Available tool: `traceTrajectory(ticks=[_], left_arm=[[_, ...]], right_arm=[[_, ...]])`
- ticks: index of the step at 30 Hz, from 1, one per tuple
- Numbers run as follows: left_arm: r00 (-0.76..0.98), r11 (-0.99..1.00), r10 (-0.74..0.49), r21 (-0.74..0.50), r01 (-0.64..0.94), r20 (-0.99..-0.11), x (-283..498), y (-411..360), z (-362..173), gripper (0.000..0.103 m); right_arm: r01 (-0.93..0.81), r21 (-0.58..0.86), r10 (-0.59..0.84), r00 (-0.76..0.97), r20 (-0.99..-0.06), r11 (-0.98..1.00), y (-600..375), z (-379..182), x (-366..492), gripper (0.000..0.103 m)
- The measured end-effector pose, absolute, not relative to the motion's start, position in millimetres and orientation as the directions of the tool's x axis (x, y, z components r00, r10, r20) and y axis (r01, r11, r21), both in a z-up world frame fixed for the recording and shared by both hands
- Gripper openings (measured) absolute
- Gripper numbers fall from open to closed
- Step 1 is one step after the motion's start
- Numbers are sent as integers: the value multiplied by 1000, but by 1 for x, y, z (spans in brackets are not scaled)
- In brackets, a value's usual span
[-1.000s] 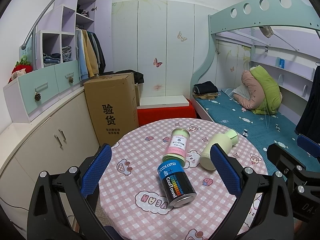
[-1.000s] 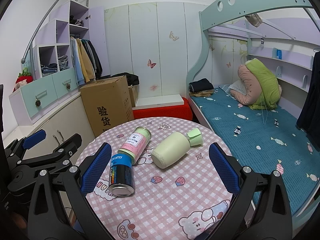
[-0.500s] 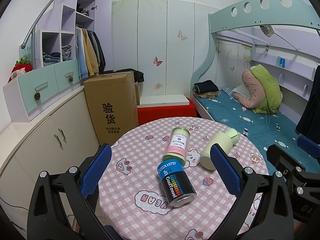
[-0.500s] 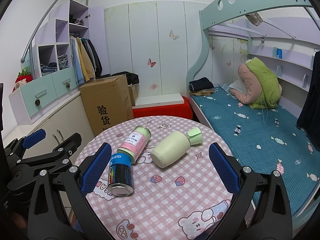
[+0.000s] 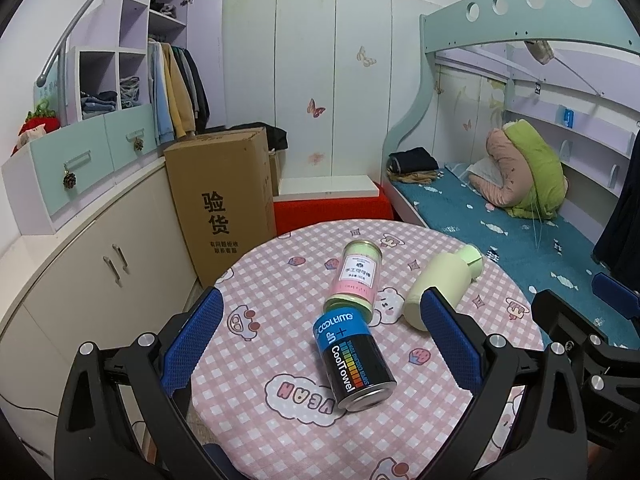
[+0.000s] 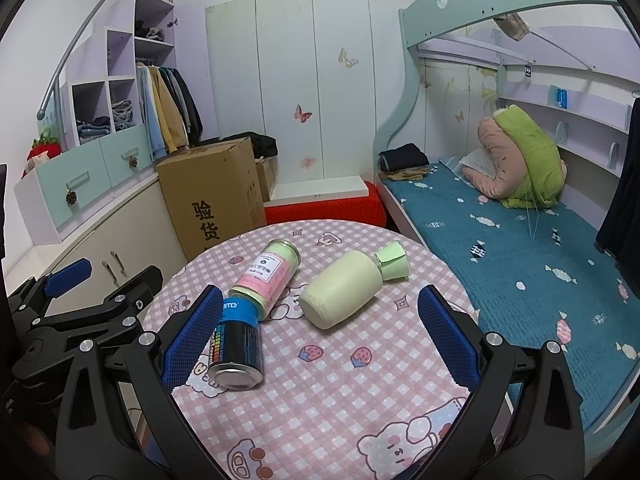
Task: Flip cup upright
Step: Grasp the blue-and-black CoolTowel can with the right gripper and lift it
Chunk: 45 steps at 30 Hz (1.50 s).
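Three containers lie on their sides on the round table [image 5: 256, 400] with a pink checked cloth. A pale green cup with a green cap [image 5: 440, 284] [image 6: 344, 288] lies to the right. A pink-labelled jar [image 5: 358, 280] [image 6: 268, 276] lies in the middle, and a black and blue can [image 5: 352, 360] [image 6: 238, 344] lies nearest. My left gripper [image 5: 320, 300] is open, hovering before the can and jar. My right gripper [image 6: 320, 296] is open too, with the pale green cup between and beyond its fingers. Neither touches anything.
A cardboard box [image 5: 224, 208] and a red bench [image 5: 332, 212] stand behind the table. White cabinets [image 5: 100, 260] run along the left. A bunk bed with a blue mattress [image 6: 520, 248] is on the right. The left gripper's body [image 6: 80, 312] shows beside the table.
The table and containers sit slightly higher in the right wrist view, so that gripper has dipped or crept forward a little. Nothing on the table has moved.
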<state>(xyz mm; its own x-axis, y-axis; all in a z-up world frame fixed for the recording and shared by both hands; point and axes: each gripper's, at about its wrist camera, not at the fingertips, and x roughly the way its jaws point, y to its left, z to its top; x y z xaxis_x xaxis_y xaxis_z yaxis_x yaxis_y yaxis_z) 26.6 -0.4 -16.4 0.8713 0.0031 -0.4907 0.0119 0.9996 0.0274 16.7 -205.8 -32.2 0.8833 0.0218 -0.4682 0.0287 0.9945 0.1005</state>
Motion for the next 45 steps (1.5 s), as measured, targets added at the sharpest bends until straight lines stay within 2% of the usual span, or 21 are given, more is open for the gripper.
traceTrajectory(ticks=[6, 15, 29, 30, 32, 33, 45], left_arm=[[842, 1000, 0, 17, 11, -540, 40, 1, -32, 95], [731, 1000, -15, -29, -6, -682, 78, 13, -80, 95], [530, 988, -151, -142, 57, -834, 134, -12, -148, 95], [521, 987, -160, -150, 62, -838, 135, -14, -151, 92], [506, 984, -176, -161, 74, -845, 135, -18, -156, 77], [500, 980, -198, -181, 83, -843, 135, -20, -157, 73], [482, 972, -232, -183, 146, -845, 94, -35, -157, 72]], right_arm=[[30, 104, 28, 860, -509, 994, -206, -48, 33, 98], [42, 119, 38, 801, -597, 992, -210, -89, 71, 98], [78, 140, 40, 728, -684, 987, -223, -132, 105, 98], [79, 141, 40, 724, -689, 987, -224, -135, 106, 98], [82, 142, 40, 719, -694, 986, -226, -137, 106, 98], [83, 143, 41, 716, -696, 986, -226, -138, 106, 98], [92, 137, 32, 710, -703, 986, -229, -136, 78, 98]])
